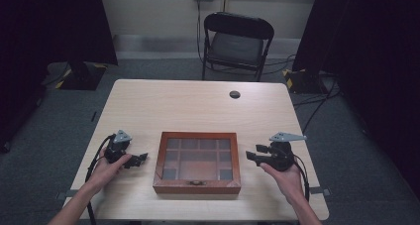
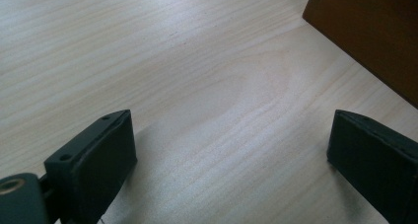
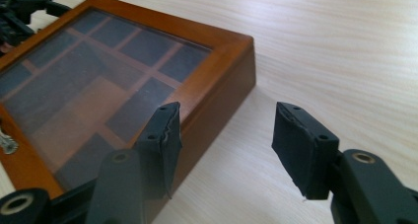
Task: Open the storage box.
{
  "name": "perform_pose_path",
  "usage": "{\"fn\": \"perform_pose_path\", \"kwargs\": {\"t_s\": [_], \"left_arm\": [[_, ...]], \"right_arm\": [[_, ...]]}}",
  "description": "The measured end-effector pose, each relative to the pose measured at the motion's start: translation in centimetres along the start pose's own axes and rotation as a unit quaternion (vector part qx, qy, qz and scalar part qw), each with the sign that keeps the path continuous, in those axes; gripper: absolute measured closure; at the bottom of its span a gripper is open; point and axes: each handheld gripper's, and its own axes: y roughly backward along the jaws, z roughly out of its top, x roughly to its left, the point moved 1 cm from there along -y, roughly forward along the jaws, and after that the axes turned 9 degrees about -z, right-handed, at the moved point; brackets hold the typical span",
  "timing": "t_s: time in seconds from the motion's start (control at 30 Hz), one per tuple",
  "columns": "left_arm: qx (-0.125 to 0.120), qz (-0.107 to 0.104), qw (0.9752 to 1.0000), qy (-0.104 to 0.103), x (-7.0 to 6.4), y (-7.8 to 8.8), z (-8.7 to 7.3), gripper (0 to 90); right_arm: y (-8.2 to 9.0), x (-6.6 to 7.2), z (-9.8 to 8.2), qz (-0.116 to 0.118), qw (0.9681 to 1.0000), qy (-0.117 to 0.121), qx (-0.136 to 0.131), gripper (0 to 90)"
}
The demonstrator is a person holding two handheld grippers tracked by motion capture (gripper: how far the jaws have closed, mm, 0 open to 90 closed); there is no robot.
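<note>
Wooden box [image 1: 197, 162] closed, centred near the table's front edge, flanked by both grippers.

Risk: the right gripper [image 3: 224, 145], jaws part-way apart and empty, straddles the box's right corner; closing here could catch the side wall or lid edge and slide or skew the box. The left gripper [image 2: 231, 155], jaws wide and empty, rests on the table [image 1: 188, 106] just beside the box's left side and offers no bracing. Box: reddish-brown frame, glass lid showing a grid of compartments, small metal clasp [image 1: 197, 182] at the front.

Grey carpet [image 1: 148, 69], black folding chair [image 1: 236, 44], dark curtains [image 1: 54, 24]
</note>
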Motion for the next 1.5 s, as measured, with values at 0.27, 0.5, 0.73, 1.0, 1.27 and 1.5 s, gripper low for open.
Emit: {"fn": "perform_pose_path", "kwargs": {"t_s": [0.27,0.5,0.73,1.0,1.27,1.5], "left_arm": [[0.000,0.000,1.0000,0.000,0.0,0.0,0.0,3.8],[0.000,0.000,1.0000,0.000,0.0,0.0,0.0,3.9],[0.000,0.000,1.0000,0.000,0.0,0.0,0.0,3.8],[0.000,-0.001,1.0000,0.000,0.0,0.0,0.0,3.7],[0.001,-0.001,1.0000,0.000,0.0,0.0,0.0,3.6],[0.001,-0.001,1.0000,0.000,0.0,0.0,0.0,3.6]], "right_arm": [[0.3,2.1,0.9,0.060,0.9977,0.032,0.003,51.2],[0.1,4.2,1.4,0.097,0.9935,0.060,0.008,55.5],[-0.4,6.3,1.9,0.130,0.9884,0.077,0.010,56.4],[-0.5,8.8,4.4,0.158,0.9823,0.101,-0.002,58.9],[-1.3,11.2,5.1,0.188,0.9752,0.116,-0.001,63.8],[-3.2,14.0,3.1,0.223,0.9627,0.148,0.040,70.9]]}}
